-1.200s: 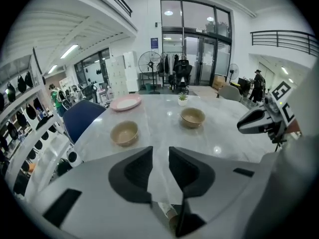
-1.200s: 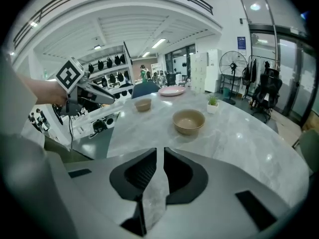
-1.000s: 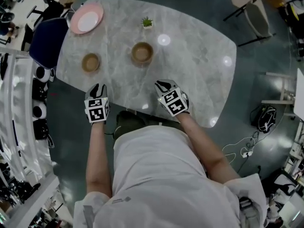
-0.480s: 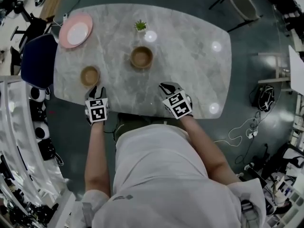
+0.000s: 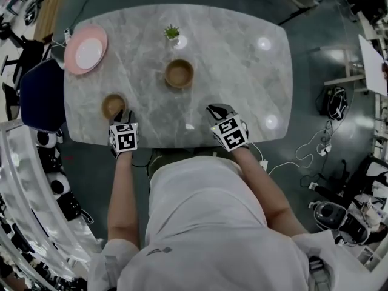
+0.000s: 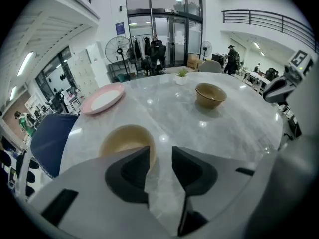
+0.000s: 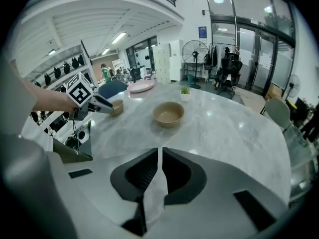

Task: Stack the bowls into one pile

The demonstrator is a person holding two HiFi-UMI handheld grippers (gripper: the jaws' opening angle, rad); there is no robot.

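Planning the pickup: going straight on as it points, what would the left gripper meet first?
Probably the small bowl; depth is unclear. The left gripper has just been opening its jaws; nothing stands between them.

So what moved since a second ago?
The left claw came forward and down to the small wooden bowl, its jaws opening wide; it grips nothing yet. The right claw stayed put, its jaws closing on nothing. The small bowl, the bigger bowl, pink plate and little plant haven't moved.
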